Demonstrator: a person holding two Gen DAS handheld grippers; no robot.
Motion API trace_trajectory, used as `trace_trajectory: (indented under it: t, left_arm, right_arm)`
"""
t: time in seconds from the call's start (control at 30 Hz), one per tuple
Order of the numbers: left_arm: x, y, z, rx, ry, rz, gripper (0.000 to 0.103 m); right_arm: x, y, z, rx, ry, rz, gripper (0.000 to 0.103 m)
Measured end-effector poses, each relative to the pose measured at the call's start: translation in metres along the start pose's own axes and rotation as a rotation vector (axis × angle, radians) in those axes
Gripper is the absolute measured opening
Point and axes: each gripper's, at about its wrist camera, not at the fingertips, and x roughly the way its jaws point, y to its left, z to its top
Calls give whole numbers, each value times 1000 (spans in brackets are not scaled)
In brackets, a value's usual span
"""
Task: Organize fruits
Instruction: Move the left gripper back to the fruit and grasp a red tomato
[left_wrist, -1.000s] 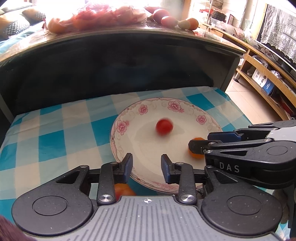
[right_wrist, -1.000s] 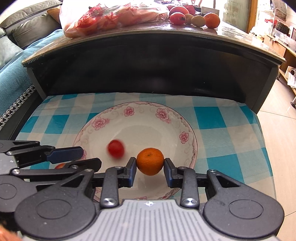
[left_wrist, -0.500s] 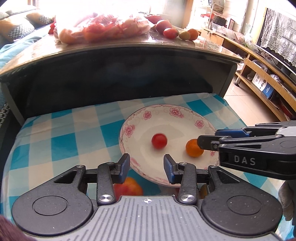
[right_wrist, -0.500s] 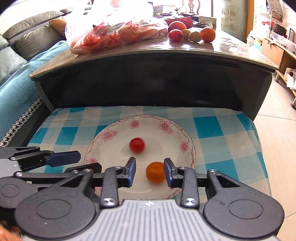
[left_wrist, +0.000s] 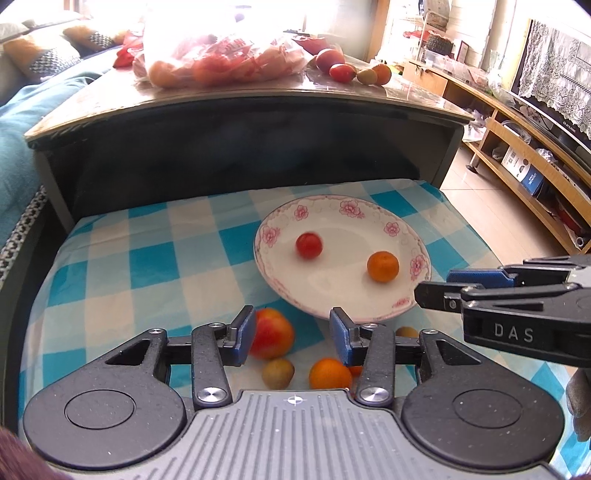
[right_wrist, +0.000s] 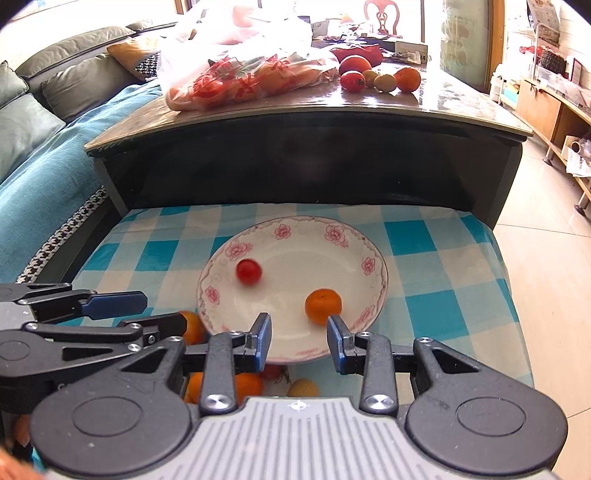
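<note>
Tomato (left_wrist: 309, 245) at 10 o'clock & orange (left_wrist: 383, 266) at 4 o'clock lie loose on the plate (left_wrist: 354, 302). L gripper (left_wrist: 292, 334) has just been opening, nothing between its jaws. R gripper (right_wrist: 299, 341) released, jaws narrowly apart, empty.

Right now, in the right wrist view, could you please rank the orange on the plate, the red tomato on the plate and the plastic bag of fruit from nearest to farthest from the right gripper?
From the right gripper:
1. Orange, on the plate's near right part, just beyond the fingertips.
2. Red tomato, on the plate's left part, farther back.
3. Plastic bag of fruit, up on the dark table behind.
</note>
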Motion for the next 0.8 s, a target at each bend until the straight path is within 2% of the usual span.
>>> trace_trajectory:
  t: [0.53, 0.8]
  left_arm:
    - [-14, -5, -35, -24, 45, -20, 54]
    - [-9, -14, -47, -18, 79, -43, 54]
  right_arm:
    - [-15, 2, -37, 23, 61, -4, 36]
    - [-19, -5, -40, 47, 69, -11, 36]
